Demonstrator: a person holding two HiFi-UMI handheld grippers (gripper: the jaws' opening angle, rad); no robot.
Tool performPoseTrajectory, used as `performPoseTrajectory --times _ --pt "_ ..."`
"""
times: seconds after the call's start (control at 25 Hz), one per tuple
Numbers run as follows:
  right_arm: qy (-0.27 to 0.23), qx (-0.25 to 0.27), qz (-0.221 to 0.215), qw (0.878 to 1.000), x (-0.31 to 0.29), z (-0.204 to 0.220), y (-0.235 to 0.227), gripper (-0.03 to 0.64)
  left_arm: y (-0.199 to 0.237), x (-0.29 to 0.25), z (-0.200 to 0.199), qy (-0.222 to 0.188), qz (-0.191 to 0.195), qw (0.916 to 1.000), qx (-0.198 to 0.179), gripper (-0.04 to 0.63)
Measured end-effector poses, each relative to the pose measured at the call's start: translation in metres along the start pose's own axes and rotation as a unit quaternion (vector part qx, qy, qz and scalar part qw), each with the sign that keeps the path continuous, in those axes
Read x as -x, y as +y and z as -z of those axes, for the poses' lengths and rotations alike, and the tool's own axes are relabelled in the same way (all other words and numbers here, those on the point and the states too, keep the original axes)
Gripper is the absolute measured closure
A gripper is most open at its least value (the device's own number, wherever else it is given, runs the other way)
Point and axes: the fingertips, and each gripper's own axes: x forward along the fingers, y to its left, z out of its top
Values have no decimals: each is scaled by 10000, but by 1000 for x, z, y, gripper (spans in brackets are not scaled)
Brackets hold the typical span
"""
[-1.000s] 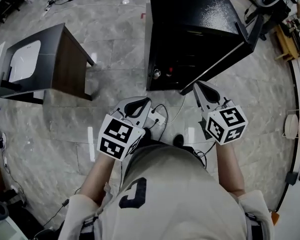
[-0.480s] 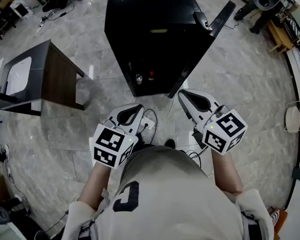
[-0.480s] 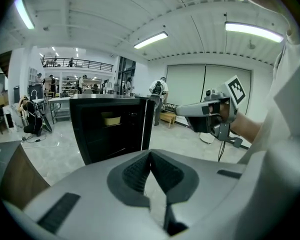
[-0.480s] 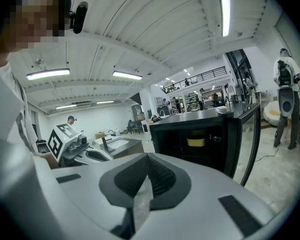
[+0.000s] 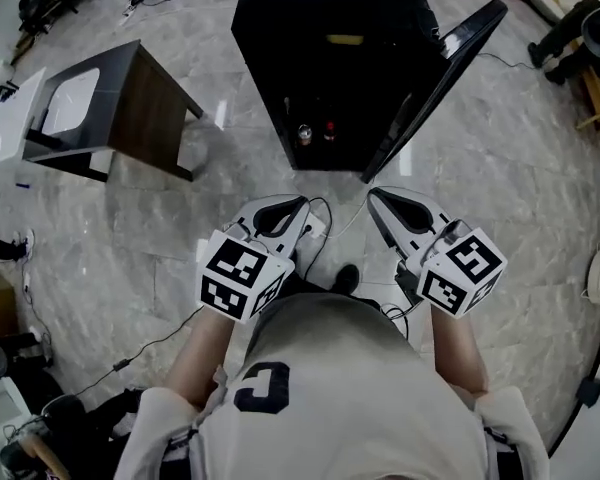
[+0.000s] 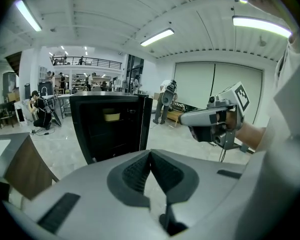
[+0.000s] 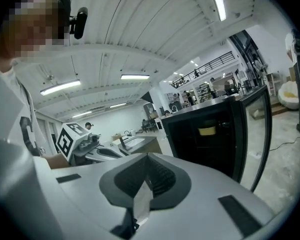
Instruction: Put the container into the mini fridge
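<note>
The fingers of the left gripper point(image 6: 150, 156) and right gripper point(image 7: 147, 159) are pressed together, nothing pinched. Both are held before the mini fridge point(image 5: 310, 68), its door point(image 5: 442, 78) swung open; inside, what seems the yellowish container point(image 6: 111, 115) is seen on an upper shelf point(image 6: 110, 122).

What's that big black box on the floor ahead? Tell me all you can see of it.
It is a mini fridge, a glossy black upright cabinet standing on the grey marble floor. Its door is swung wide open to the right. Inside are dark shelves: a yellowish container sits high up, two small items low down. Only the floor touches it.
</note>
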Motion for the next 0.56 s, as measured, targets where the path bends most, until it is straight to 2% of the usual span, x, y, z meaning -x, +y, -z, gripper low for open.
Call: performPoseTrajectory --times 0.28,0.4,0.56 --pt "53 191 -421 9989 -39 -7 42 588 28 19 -2 -210 -82 9997 -74 538" --pt "131 220 -481 9985 -60 -8 56 588 51 33 5 -264 -98 9996 -17 540" --pt "178 254 -816 9962 -101 -12 89 588 89 56 16 -322 -175 9993 -9 539"
